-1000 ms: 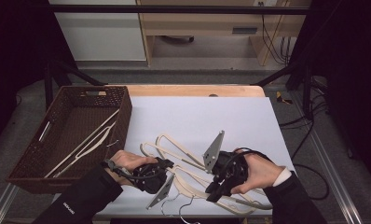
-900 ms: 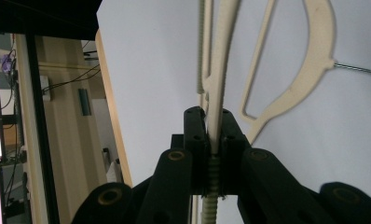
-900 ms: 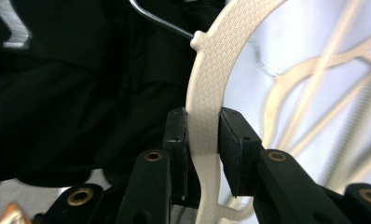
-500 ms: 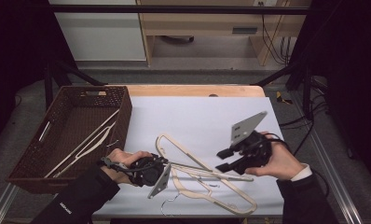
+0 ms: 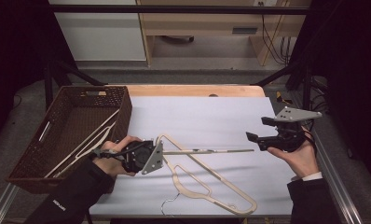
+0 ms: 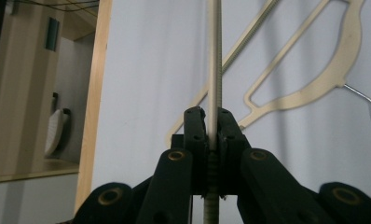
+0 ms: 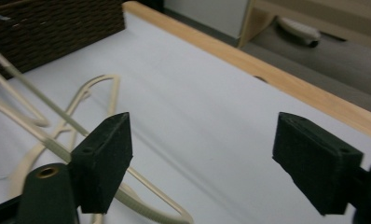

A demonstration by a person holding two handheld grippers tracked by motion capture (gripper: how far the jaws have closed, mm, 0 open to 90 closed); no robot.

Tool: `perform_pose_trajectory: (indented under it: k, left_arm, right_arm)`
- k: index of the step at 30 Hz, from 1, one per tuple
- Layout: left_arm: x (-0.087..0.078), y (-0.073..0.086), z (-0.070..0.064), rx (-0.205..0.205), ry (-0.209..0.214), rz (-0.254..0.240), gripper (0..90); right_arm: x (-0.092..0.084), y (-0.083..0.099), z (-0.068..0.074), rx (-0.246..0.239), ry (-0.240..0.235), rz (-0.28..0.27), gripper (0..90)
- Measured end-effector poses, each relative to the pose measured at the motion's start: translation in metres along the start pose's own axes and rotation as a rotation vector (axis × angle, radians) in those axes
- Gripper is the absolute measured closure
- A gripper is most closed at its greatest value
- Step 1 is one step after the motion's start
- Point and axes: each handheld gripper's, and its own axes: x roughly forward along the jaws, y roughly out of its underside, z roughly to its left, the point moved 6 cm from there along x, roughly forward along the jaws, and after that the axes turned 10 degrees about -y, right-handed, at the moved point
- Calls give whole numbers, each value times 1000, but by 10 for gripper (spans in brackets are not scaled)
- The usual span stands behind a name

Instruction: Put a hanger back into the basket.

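A thin cream rod (image 5: 207,150) sticks out level from between the closed jaws of the left gripper (image 5: 148,156), its free end short of the right gripper (image 5: 260,129).

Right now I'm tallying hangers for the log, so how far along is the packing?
Done: hangers already lie in the basket. In hand: the left claw is shut on a hanger bar; the right claw has just been opening, empty. Left: a hanger on the table and the held one.
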Motion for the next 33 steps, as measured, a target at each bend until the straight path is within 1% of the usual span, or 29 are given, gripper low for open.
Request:
perform_pose_trajectory:
  k: [2,4,5,7,8,9,10,12,14,15,16,18,19,21,22,24,25,27,29,30,33]
  left_arm:
    - [-3,2,3,-19,-2,6,854]
    - [-6,4,6,-41,-1,16,854]
    - [-7,4,8,-49,3,19,854]
    - [-10,6,13,-75,-4,27,854]
    - [-12,6,16,-99,-8,27,854]
    - [-14,5,19,-121,1,24,855]
    - [-16,5,22,-139,-5,22,854]
    - [-19,5,27,-167,-1,20,854]
    - [-23,4,34,-207,-9,23,854]
    - [-24,4,37,-222,-20,24,854]
    - [-25,4,39,-231,-16,30,854]
    - [-28,4,45,-260,-31,38,854]
    - [-29,4,49,-284,-31,37,854]
    - [-32,3,53,-300,-40,24,854]
    - [-34,3,55,-314,-43,27,854]
    - [-38,3,59,-344,-45,13,854]
    - [-40,4,63,-359,-48,15,854]
    - [-43,6,66,-377,-45,9,854]
    - [-49,11,72,-385,-45,22,854]
    - [-50,13,74,-400,-50,19,854]
    - [-56,20,82,-422,-65,28,854]
  right_arm:
    - [-1,6,-6,21,22,-20,184]
    - [-2,13,-14,43,61,-47,141]
    - [-2,18,-17,63,75,-56,133]
    - [-1,25,-19,84,79,-63,117]
    - [-1,28,-20,89,85,-67,118]
    - [-1,32,-20,93,89,-69,118]
    - [-1,37,-20,97,93,-70,120]
    - [-1,43,-20,99,105,-84,122]
    - [0,49,-18,116,97,-91,118]
    - [1,53,-16,121,92,-90,110]
    - [3,56,-14,120,91,-85,103]
    - [6,61,-11,118,89,-77,99]
    - [7,62,-9,115,87,-77,99]
    - [10,65,-5,112,70,-76,100]
    - [12,66,-2,111,64,-86,100]
    - [15,66,2,109,47,-83,99]
    - [16,66,4,108,45,-88,100]
    - [18,66,8,104,30,-93,100]
    - [19,67,11,100,27,-86,100]
    - [21,68,12,96,22,-78,100]
    - [23,69,13,87,18,-65,100]
